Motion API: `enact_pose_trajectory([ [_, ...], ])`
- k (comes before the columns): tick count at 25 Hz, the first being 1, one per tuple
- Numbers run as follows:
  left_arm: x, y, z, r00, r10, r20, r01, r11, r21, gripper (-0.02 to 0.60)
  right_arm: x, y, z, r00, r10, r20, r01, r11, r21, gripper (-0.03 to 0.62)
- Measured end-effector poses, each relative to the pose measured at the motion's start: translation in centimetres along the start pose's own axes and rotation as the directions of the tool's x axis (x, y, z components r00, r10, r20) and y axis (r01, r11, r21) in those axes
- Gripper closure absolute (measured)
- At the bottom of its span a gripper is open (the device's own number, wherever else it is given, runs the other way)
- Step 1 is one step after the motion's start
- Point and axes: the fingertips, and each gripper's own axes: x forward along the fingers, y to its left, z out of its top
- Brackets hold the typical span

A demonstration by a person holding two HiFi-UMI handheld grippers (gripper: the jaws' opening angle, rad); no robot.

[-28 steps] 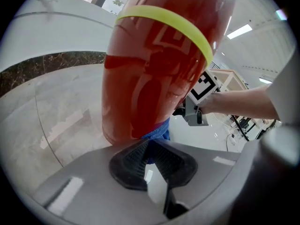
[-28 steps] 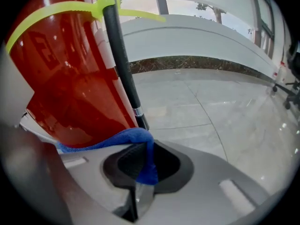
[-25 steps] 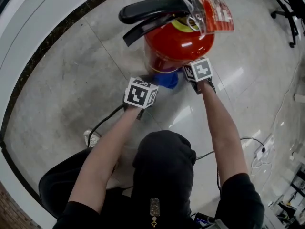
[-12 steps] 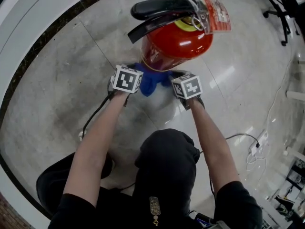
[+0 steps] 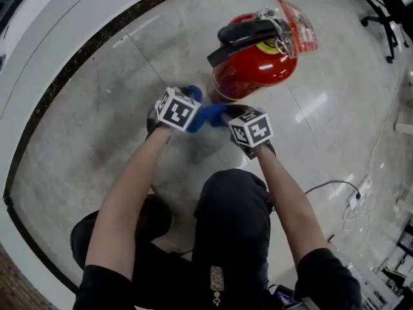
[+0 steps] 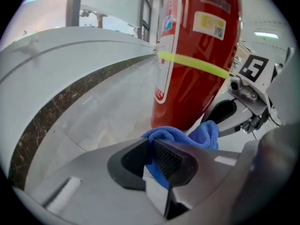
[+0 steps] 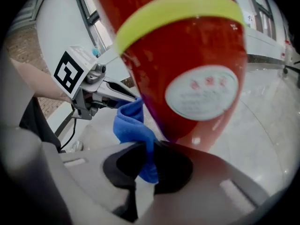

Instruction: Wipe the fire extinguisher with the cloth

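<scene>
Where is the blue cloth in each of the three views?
Head view: blue cloth just above centre, below-left of the red fire extinguisher.
Left gripper view: bottom centre, clamped in the jaws.
Right gripper view: below centre, slightly left, clamped in the jaws.
Shared landmark: the fire extinguisher, right behind the blue cloth everywhere.

A person (image 5: pixel 222 257), seen from above, is wearing a black head covering (image 5: pixel 232 202), a black top (image 5: pixel 322 273) with short sleeves (image 5: pixel 106 288) ending above the elbows, dark trousers (image 5: pixel 155 221), and a small brass-coloured pendant (image 5: pixel 216 279) hanging at the chest.
</scene>
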Motion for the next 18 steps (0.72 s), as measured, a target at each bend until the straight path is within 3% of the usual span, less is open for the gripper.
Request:
enact_pose_trajectory([
  [4,-4.4,1.4,1.0,0.997,-0.048,-0.052,0.056,0.985,0.165,0.492,-1.2,3.7,3.1,0.999,0.021,0.028,-0.020,1.000,-0.022,0.557],
  [7,-8.9,3.0,1.9,0.998,-0.046,-0.035,0.050,0.992,0.118,0.494,-3.0,6.5,5.2,0.999,0.001,0.037,-0.001,1.000,-0.004,0.557],
  [12,-16.9,4.4,4.1,0.999,-0.025,0.032,0.025,1.000,0.001,0.566,-8.7,10.5,10.2,0.998,-0.039,0.047,0.037,0.999,0.028,0.557],
  [18,-27.6,1.2,9.7,0.994,-0.089,0.064,0.088,0.996,0.024,0.574,-18.0,15.7,14.4,0.995,-0.098,0.027,0.094,0.989,0.116,0.557],
])
